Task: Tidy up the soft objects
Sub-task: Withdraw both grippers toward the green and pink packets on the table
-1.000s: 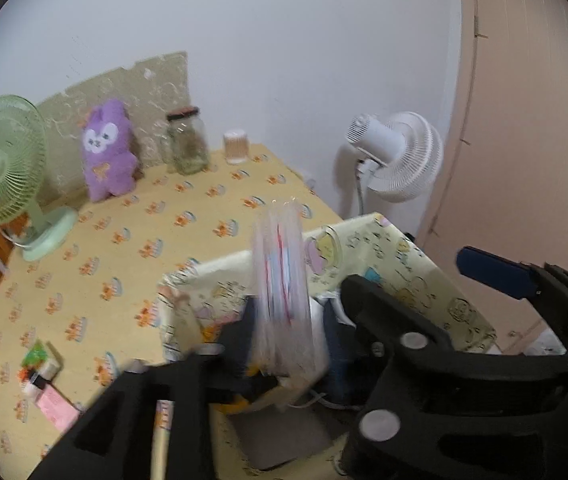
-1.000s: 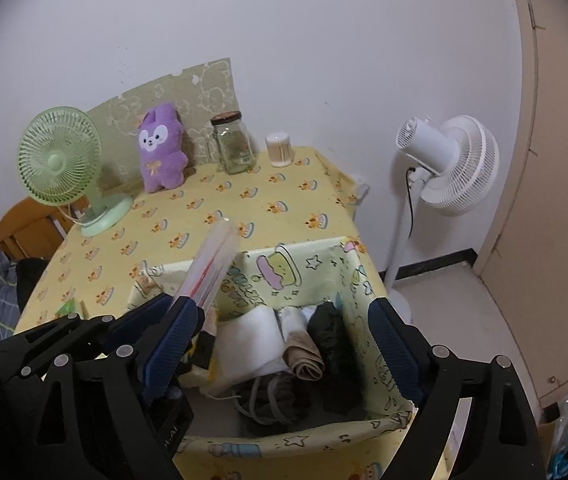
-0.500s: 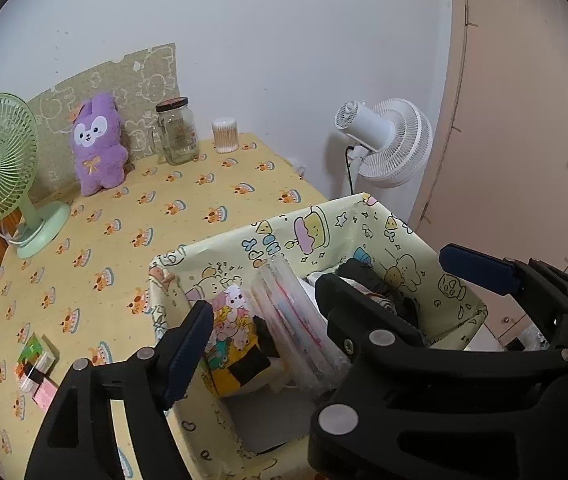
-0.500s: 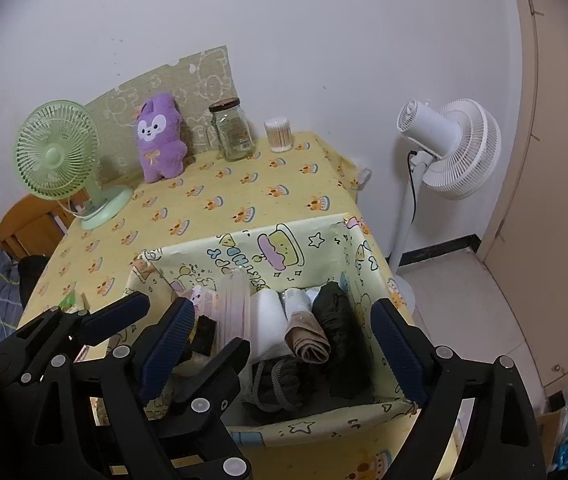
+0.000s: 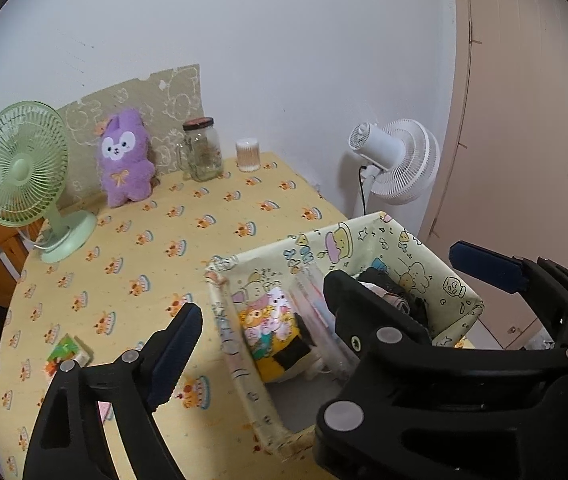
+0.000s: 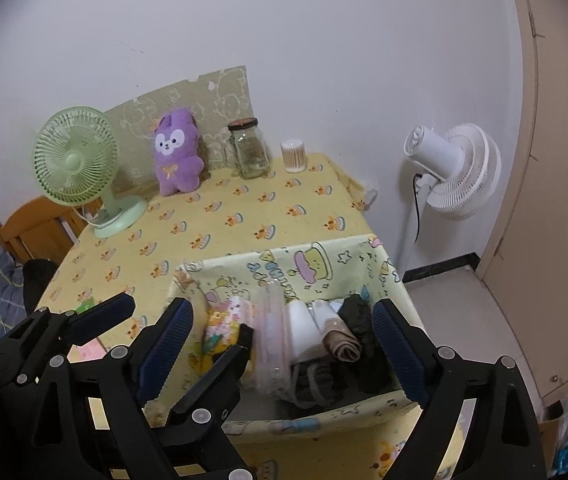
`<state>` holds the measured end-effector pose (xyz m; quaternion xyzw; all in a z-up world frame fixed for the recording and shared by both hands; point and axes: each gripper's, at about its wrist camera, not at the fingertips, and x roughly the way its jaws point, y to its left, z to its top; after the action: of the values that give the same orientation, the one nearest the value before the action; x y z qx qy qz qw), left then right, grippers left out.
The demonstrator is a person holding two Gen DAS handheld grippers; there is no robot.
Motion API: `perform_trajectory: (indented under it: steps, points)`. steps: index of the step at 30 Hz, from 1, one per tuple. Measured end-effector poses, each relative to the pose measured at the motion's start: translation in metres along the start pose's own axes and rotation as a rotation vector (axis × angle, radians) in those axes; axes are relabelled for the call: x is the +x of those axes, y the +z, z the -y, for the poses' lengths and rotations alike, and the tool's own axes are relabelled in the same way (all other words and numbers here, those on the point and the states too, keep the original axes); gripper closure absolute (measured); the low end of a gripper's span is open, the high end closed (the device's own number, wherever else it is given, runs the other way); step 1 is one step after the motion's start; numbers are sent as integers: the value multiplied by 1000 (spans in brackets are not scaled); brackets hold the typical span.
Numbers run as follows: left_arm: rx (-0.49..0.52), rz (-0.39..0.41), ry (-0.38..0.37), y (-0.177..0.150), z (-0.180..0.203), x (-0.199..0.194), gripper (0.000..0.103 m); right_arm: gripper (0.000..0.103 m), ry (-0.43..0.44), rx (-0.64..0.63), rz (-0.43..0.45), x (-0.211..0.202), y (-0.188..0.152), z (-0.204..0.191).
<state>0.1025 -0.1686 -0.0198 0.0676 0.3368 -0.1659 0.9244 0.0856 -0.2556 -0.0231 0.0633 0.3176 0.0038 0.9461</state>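
Released within the last second, the clear plastic packet (image 5: 315, 312) is now lying inside the fabric storage bin (image 5: 435, 264), no longer pinched in the left claw (image 5: 260, 304), whose jaws have just been opening and are standing wide apart with nothing between them. Beside it, the right claw (image 6: 284, 336) is hovering over the bin, jaws apart and empty. Only the right wrist view is showing the rolled cloths (image 6: 339, 340) packed at the bin's right side; the left wrist view is showing the cartoon-print pouch (image 5: 272, 328) more clearly. Standing on edge, the packet is running lengthwise from the bin's near side toward its far wall, on the yellow table (image 5: 188, 216).
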Motion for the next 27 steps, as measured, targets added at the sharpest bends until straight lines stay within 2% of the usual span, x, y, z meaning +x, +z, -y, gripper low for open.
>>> perform_trajectory:
  steps: [12, 27]
  points:
    - [-7, 64, 26, -6, -31, -42, 10, 5, -26, -27, 68, -34, 0, -46]
    - [-74, 123, 91, -26, -82, -85, 5, 5, 45, -102, 97, -52, -1, -111]
